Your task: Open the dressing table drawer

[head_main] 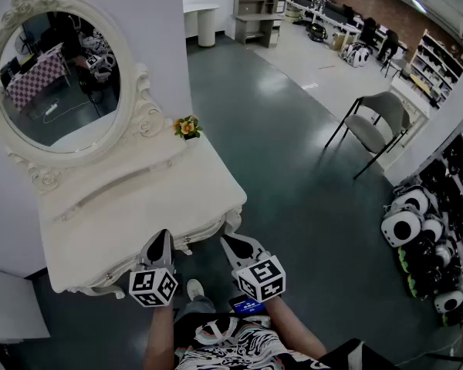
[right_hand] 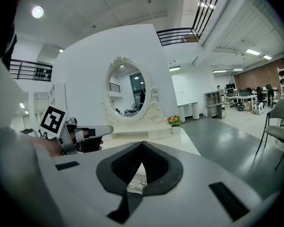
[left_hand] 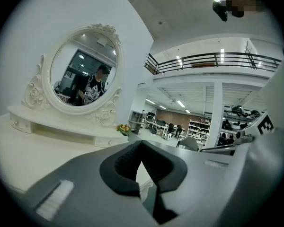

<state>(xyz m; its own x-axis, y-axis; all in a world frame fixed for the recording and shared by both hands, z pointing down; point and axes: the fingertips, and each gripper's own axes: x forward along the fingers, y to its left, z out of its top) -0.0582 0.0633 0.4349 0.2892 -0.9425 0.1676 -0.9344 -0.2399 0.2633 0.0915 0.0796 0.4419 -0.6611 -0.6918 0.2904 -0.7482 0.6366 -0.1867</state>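
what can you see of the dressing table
The dressing table is cream-white, seemingly painted wood, with carved scroll trim along its front. It stands against a white wall on dark floor. An oval mirror in an ornate frame rises at its back; a pot of orange flowers sits on the back ledge. No drawer looks open.

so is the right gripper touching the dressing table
Cannot tell: head view puts the right gripper at the front edge of the dressing table, but no view shows contact or a gap.
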